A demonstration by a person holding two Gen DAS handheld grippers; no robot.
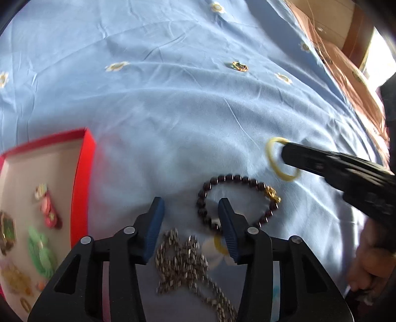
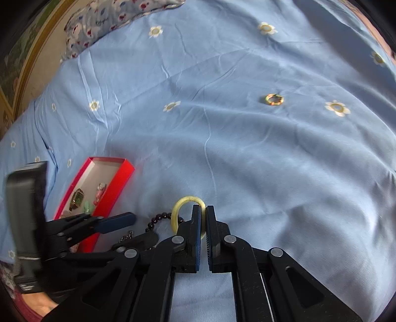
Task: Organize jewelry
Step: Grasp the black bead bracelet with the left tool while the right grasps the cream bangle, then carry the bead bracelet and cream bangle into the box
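From the left wrist, the left gripper [image 1: 190, 210] stands apart over the bead bracelet [image 1: 235, 198]; it could snag the chain [image 1: 183, 260].

From the right wrist, the right gripper [image 2: 203, 218] is clamped on the yellow ring [image 2: 184, 208], well apart from the red box [image 2: 109, 180]; the thin ring may slip.

No brand, label, number or sign can be read in either view. The only trace of writing is a small dark scribble on the patterned pillow [image 2: 104, 19] at the top left of the right wrist view, too blurred and small to make out. The red jewelry box [image 1: 84, 173] bears no visible lettering on its walls.
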